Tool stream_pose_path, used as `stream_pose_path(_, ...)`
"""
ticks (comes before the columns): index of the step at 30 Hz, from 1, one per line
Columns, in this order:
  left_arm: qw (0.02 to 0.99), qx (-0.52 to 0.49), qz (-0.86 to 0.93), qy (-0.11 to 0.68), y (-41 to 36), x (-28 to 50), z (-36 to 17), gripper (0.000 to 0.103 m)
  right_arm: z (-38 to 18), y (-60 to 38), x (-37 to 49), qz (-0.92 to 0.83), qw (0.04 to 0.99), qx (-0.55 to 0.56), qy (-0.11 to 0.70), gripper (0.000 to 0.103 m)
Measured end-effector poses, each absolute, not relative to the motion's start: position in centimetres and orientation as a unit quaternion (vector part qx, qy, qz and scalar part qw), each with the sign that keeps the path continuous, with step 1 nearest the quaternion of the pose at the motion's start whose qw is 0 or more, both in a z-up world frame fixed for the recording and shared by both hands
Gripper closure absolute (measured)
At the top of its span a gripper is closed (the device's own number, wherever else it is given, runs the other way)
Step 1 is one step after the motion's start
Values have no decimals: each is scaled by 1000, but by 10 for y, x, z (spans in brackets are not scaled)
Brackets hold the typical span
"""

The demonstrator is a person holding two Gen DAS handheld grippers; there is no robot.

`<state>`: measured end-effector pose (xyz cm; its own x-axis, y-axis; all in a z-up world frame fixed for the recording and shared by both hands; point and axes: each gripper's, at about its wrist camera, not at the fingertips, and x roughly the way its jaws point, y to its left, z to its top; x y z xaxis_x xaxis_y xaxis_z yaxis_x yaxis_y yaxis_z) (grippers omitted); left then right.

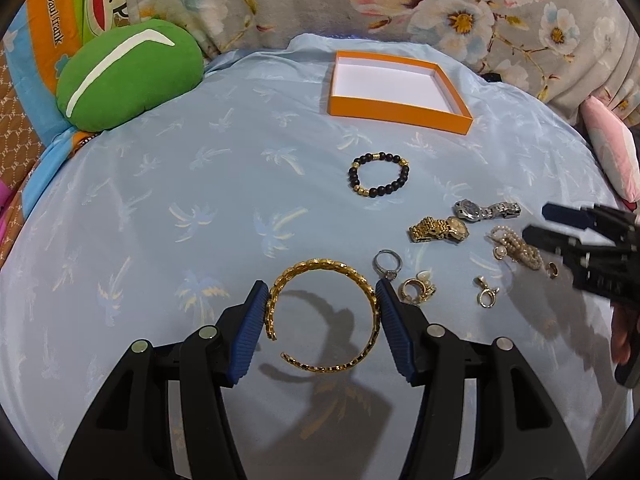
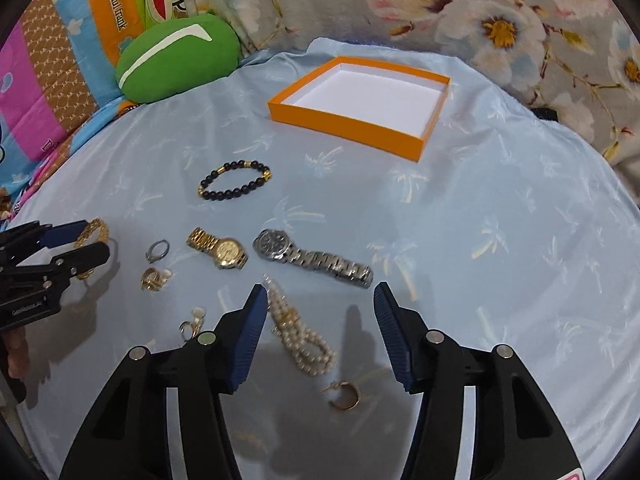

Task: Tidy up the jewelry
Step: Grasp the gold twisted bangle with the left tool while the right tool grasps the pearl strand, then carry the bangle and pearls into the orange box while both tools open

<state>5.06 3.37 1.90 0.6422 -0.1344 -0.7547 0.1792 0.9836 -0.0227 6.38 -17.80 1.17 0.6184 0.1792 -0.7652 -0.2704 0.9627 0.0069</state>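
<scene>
**Honestly, the bangle's in hand and the box is straight ahead**

So the left gripper (image 1: 322, 320) is half-open, pads pressing both sides of the gold bangle (image 1: 320, 276), which looks lifted off the blue sheet (image 1: 160, 200). The orange box (image 1: 396, 114) lies far ahead, slightly right. The right gripper (image 2: 320, 334) stands partly open over the pearl bracelet (image 2: 300, 332), its long axis running near-to-far, not clamped yet.
</scene>
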Motion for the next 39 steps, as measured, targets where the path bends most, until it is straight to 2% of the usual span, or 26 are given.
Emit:
stream_pose_path(4, 903, 19, -92, 420, 31, 54, 17, 49, -2, -162, 68, 130, 891, -70, 429, 60)
stream_pose_path(9, 903, 15, -88, 419, 33, 52, 17, 49, -6, -160, 73, 133, 892, -56, 429, 85)
stream_pose_path(11, 904, 13, -87, 419, 34, 53, 17, 49, -6, -162, 72, 128, 892, -48, 431, 90)
stream_pose_path(22, 915, 11, -105, 389, 28, 87, 44, 49, 35, -190, 88, 100, 910, 30, 402, 91)
stream_pose_path(31, 932, 27, -130, 336, -14, 188, 96, 49, 84, -211, 197, 64, 928, 50, 364, 91)
stream_pose_path(39, 929, 34, -154, 335, -75, 307, 97, 49, 75, -231, 308, 40, 922, 92, 375, 91)
